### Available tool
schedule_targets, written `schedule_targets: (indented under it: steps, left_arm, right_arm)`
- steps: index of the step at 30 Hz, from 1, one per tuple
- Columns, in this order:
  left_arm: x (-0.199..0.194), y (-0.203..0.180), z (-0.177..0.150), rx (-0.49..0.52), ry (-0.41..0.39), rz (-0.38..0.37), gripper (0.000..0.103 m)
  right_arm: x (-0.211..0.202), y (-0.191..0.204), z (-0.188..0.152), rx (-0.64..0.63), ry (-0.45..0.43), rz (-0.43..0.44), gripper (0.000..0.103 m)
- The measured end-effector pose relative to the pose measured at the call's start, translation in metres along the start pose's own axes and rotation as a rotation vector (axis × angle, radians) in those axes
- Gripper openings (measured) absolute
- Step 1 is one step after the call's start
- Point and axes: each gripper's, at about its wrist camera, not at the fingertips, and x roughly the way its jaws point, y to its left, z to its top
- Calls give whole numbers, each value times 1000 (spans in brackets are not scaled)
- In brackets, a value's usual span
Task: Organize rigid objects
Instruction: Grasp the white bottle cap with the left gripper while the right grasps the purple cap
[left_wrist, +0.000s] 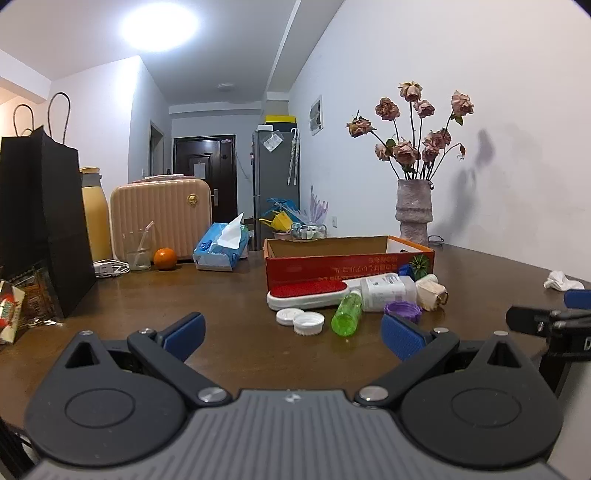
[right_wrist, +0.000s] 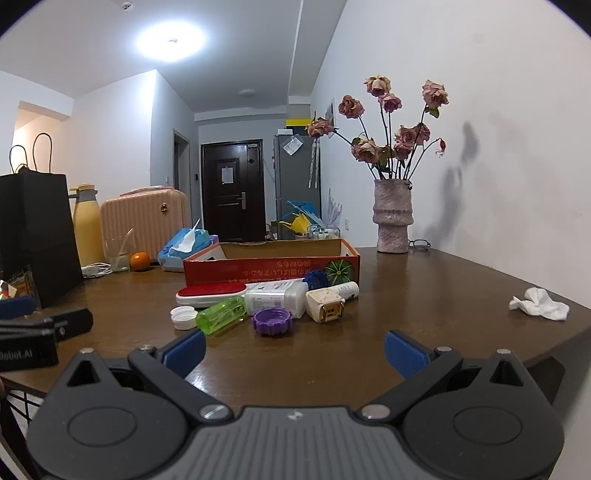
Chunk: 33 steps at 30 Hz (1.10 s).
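A red cardboard box (left_wrist: 332, 264) (right_wrist: 258, 266) stands open on the brown table. In front of it lie a red-and-white brush (left_wrist: 306, 293) (right_wrist: 210, 293), a white bottle (left_wrist: 386, 291) (right_wrist: 275, 297), a green bottle (left_wrist: 347, 313) (right_wrist: 221, 315), a purple cap (left_wrist: 403, 310) (right_wrist: 272, 320), two white caps (left_wrist: 301, 320) (right_wrist: 183, 317), a cream block (left_wrist: 430, 294) (right_wrist: 325, 304) and a blue cap (right_wrist: 316, 278). My left gripper (left_wrist: 293, 338) and right gripper (right_wrist: 295, 350) are open and empty, short of the pile.
A vase of dried roses (left_wrist: 413, 210) (right_wrist: 393, 218) stands at the back right. A black bag (left_wrist: 40, 221), yellow flask (left_wrist: 96, 218), pink case (left_wrist: 160, 218), glass (left_wrist: 137, 250), orange (left_wrist: 164, 258) and tissue pack (left_wrist: 221, 247) line the left. A crumpled tissue (right_wrist: 539, 302) lies right.
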Motion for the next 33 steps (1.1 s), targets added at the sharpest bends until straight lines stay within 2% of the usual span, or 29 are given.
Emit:
schedule_targets:
  steps: [3, 8, 11, 13, 17, 19, 21, 24, 27, 31, 33]
  left_arm:
    - [19, -2, 3, 0, 14, -13, 103]
    - [69, -1, 6, -8, 131, -79, 103]
    - [95, 4, 8, -16, 181, -78, 103]
    - [112, 6, 11, -17, 204, -62, 103]
    - [144, 12, 19, -49, 244, -71, 102]
    - [161, 13, 21, -68, 279, -78, 94]
    - [177, 13, 21, -79, 317, -88, 80]
    - [196, 11, 18, -79, 370, -90, 64]
    - [206, 13, 15, -93, 402, -97, 56]
    - [214, 12, 11, -93, 438, -105, 52]
    - [215, 12, 12, -99, 434, -108, 41]
  right_arm:
    - [22, -2, 2, -17, 12, 13, 103]
    - [63, -6, 2, -6, 11, 89, 103]
    - [92, -1, 8, -68, 115, 135, 103]
    - [109, 2, 13, -119, 142, 130, 103]
    - [141, -1, 28, -98, 197, 163, 99]
    - [158, -2, 34, -76, 232, 184, 92]
    - [172, -4, 37, -81, 253, 201, 90]
    - [191, -2, 37, -96, 288, 219, 82]
    - [203, 0, 38, -98, 311, 235, 77]
    - [216, 4, 36, -118, 338, 231, 70]
    - [221, 4, 35, -110, 350, 236, 63]
